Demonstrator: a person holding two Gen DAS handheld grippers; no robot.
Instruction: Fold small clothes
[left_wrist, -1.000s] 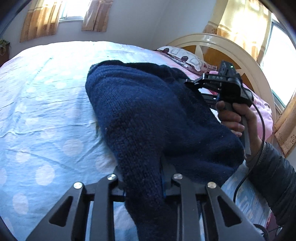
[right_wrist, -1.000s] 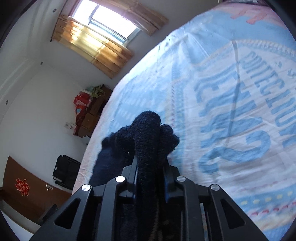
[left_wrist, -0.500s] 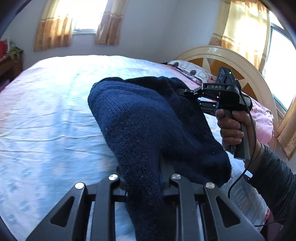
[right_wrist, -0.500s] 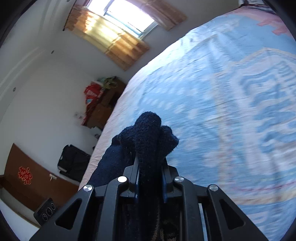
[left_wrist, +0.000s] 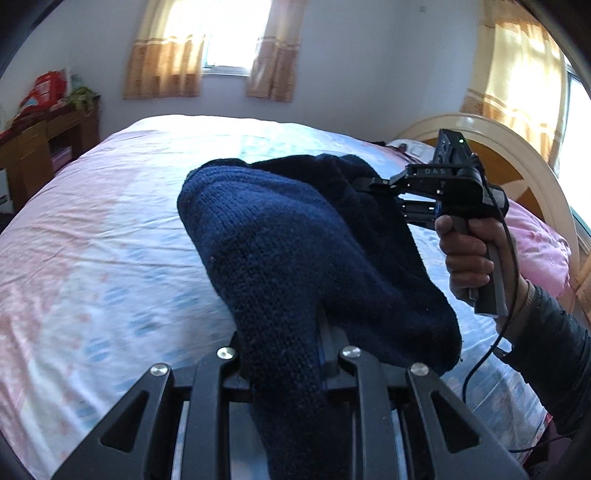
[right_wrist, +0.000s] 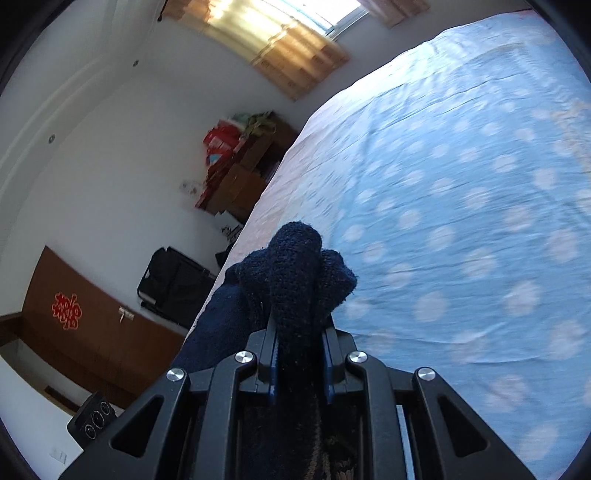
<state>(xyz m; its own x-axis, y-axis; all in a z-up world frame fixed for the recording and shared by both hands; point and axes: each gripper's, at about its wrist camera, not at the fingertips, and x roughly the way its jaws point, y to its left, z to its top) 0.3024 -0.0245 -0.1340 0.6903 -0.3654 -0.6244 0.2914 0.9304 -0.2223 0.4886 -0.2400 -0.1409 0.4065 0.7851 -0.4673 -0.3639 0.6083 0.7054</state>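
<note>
The fingertips of the left gripper (left_wrist: 284, 343) are buried under thick dark-blue knit, and the lower end of the navy knitted garment (left_wrist: 295, 251) runs out of the bottom of the left wrist view, so what kind of garment it is cannot be told. In the right wrist view only a bunched knob of the same knit shows; the rest hangs out of sight below the right gripper (right_wrist: 299, 332), and the bedsheet (right_wrist: 461, 206) beyond is blurred. Both grippers stand narrow, each clamped on a fold of the garment. It is held up above the bedsheet, its long axis running from the left gripper away and up toward the right gripper, nearer the headboard (left_wrist: 517, 158). The person's right hand (left_wrist: 469, 258) wraps the right gripper's handle, with a cable trailing down from it.
</note>
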